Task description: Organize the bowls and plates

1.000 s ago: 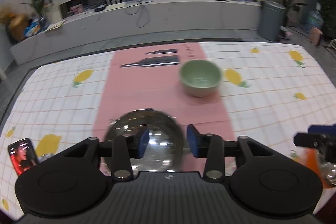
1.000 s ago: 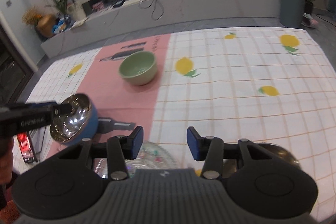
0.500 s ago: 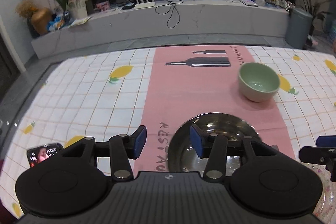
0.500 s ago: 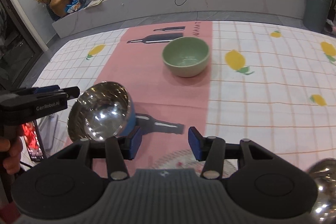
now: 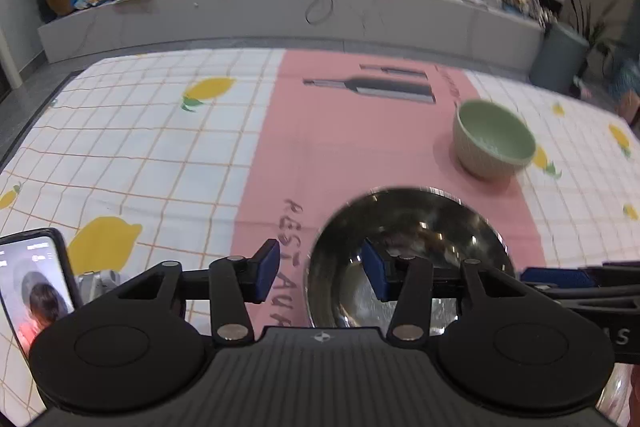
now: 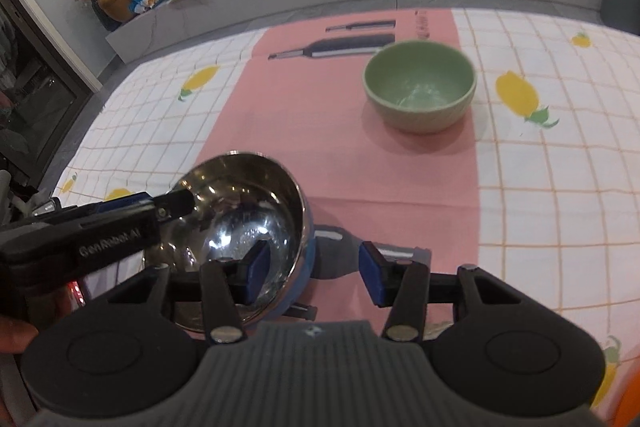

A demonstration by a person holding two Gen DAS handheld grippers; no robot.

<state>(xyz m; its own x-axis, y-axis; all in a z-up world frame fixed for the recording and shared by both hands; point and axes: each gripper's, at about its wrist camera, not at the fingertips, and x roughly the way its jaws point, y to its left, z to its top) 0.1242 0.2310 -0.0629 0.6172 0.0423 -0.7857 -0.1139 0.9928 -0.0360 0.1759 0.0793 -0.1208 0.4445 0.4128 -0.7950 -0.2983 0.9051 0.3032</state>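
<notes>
A shiny steel bowl point(image 5: 408, 251) with a blue outside point(image 6: 248, 211) sits near the front of the pink runner. My left gripper point(image 5: 318, 275) is open, its jaws astride the bowl's left rim, one pad inside and one outside. My right gripper point(image 6: 308, 273) is open, straddling the bowl's right rim. A green ceramic bowl point(image 5: 493, 138) stands upright farther back on the runner and also shows in the right wrist view point(image 6: 420, 83). The other gripper's arm point(image 6: 92, 231) reaches over the steel bowl.
A phone point(image 5: 34, 287) with a lit screen lies at the table's front left. The checked lemon tablecloth point(image 5: 120, 155) covers the table. A low TV bench point(image 5: 280, 11) and a grey bin point(image 5: 560, 55) stand beyond the far edge.
The steel bowl went from tilted and lifted to lower and nearly level. My left gripper shifted left over its rim. My right gripper moved left and closer to it.
</notes>
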